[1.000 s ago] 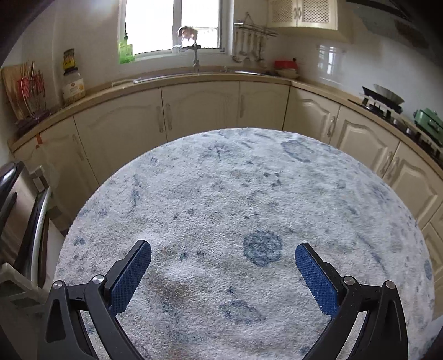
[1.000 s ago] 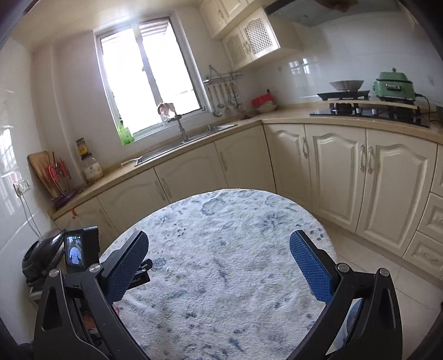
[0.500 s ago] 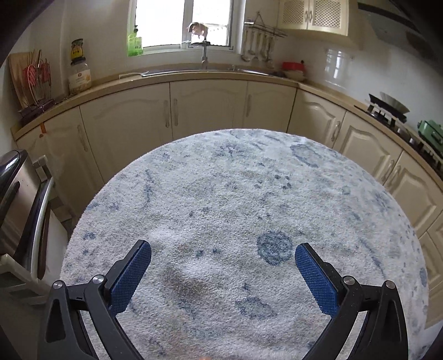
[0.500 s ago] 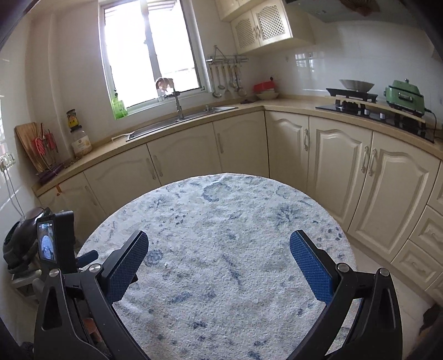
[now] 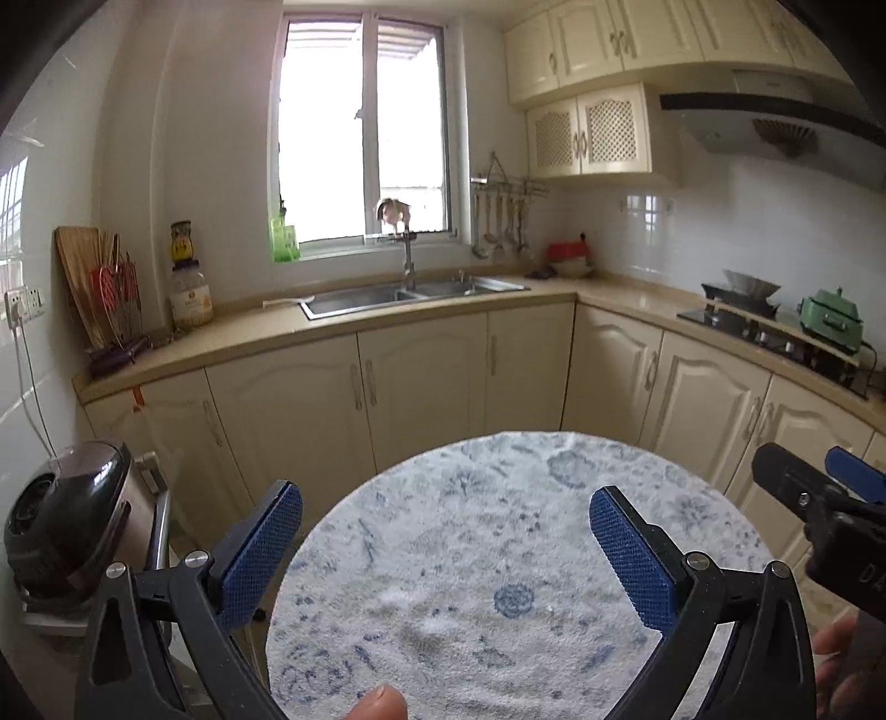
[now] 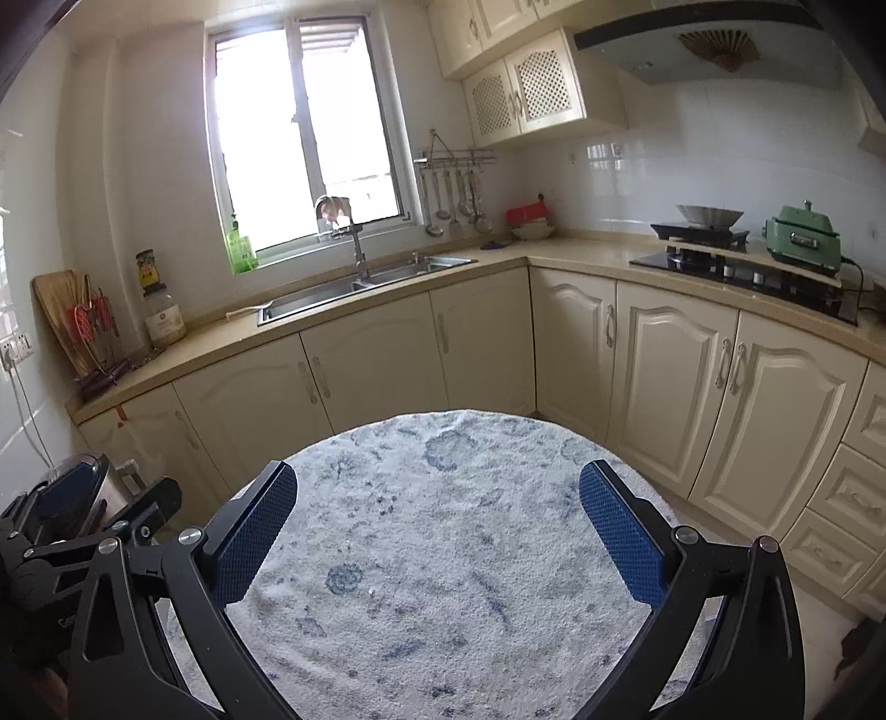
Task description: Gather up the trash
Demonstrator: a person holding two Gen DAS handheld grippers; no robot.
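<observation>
No trash is visible in either wrist view; the round table with its blue-patterned white cloth (image 5: 498, 554) carries nothing, so the location of the task's object cannot be determined from these views. Compared with one second ago, both cameras have pitched upward: the cloth then filled most of each view, whereas the sink (image 5: 410, 291), window (image 5: 360, 127), wall cabinets and range hood (image 6: 692, 33) now occupy the upper half. The left gripper (image 5: 446, 545) is released, jaws spread wide over the cloth, holding nothing. The right gripper (image 6: 437, 537) is likewise released and empty; it also appears at the right edge of the left view. A dark rounded appliance (image 5: 61, 515) stands low at the left, beside the table. Judgement: the upward tilt suggests a search of the room for trash, since the table offers none. The task appears to be at its start, or between items. The countertop (image 6: 581, 257) and floor are the probable search areas.
</observation>
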